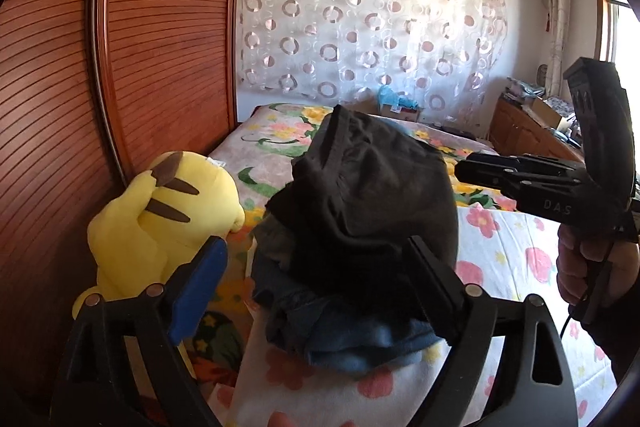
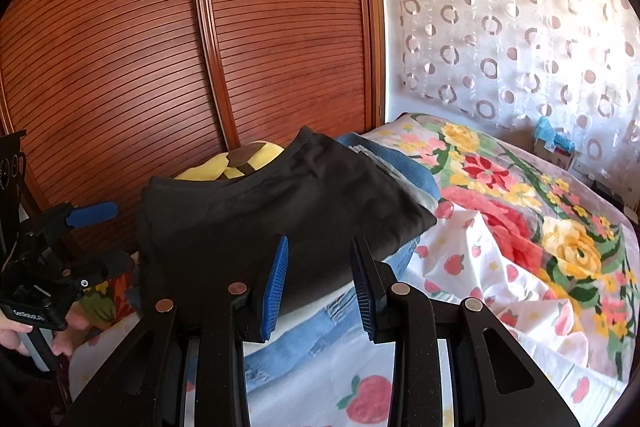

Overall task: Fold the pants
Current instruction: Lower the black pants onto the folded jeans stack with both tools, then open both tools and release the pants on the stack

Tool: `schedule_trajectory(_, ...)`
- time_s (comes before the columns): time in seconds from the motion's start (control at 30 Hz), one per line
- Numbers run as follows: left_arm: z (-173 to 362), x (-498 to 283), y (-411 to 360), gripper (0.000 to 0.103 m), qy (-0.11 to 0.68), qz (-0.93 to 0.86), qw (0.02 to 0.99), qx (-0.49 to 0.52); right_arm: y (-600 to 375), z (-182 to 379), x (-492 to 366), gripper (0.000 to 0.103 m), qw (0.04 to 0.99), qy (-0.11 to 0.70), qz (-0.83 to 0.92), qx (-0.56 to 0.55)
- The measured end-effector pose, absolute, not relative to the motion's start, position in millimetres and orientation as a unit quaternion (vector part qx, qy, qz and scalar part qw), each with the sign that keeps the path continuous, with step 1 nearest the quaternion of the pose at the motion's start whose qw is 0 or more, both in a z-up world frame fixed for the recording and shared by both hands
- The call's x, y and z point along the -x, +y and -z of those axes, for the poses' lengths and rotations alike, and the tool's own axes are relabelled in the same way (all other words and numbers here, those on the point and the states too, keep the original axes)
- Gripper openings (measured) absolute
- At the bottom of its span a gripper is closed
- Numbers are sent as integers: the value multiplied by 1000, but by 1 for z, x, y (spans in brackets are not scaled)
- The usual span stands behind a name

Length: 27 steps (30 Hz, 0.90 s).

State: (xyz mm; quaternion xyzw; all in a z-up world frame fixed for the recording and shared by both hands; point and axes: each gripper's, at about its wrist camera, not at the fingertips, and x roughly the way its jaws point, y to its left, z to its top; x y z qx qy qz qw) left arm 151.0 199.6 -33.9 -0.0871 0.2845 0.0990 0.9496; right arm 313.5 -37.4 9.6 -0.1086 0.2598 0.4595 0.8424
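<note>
Pants (image 2: 280,211) folded, dark, lying atop a jeans (image 2: 404,175) pile on the bed (image 2: 520,227).
Left gripper (image 1: 316,267) spread wide around the near edge, gripping nothing; right gripper (image 2: 320,279) parted, empty, just short of pile. Plush (image 1: 160,203) beside.

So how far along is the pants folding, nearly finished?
Apparently near the end. The dark pants lie folded on top of a stack with blue jeans beneath, on the bed. Nothing is in hand: the left hand-held gripper and right hand-held gripper are both open, gripping nothing. Any remaining work isn't visible.
</note>
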Motion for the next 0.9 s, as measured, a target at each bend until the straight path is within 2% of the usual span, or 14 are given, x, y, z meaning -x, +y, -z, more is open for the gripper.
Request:
schedule_trajectory(0.53, 32, -110, 194, 89, 291, -99, 948, 83, -50, -17, -270, 33, 850, 253, -450, 109)
schedule_trajectory(0.6, 30, -104, 191, 89, 287, -96, 950, 79, -52, -16, -264, 43, 852, 256, -443, 112)
schedule_trajectory(0.63, 28, -102, 190, 89, 285, -94, 951, 77, -54, -17, -259, 53, 852, 257, -442, 111)
schedule_trajectory(0.67, 27, -99, 188, 89, 282, -90, 952, 74, -57, -17, -255, 57, 853, 256, -441, 109)
schedule_trajectory(0.77, 24, -90, 181, 89, 275, -83, 956, 66, -65, -19, -241, 64, 860, 254, -431, 104)
schedule_trajectory(0.9, 23, -84, 170, 89, 273, -72, 958, 58, -80, -19, -221, 66, 869, 253, -414, 96)
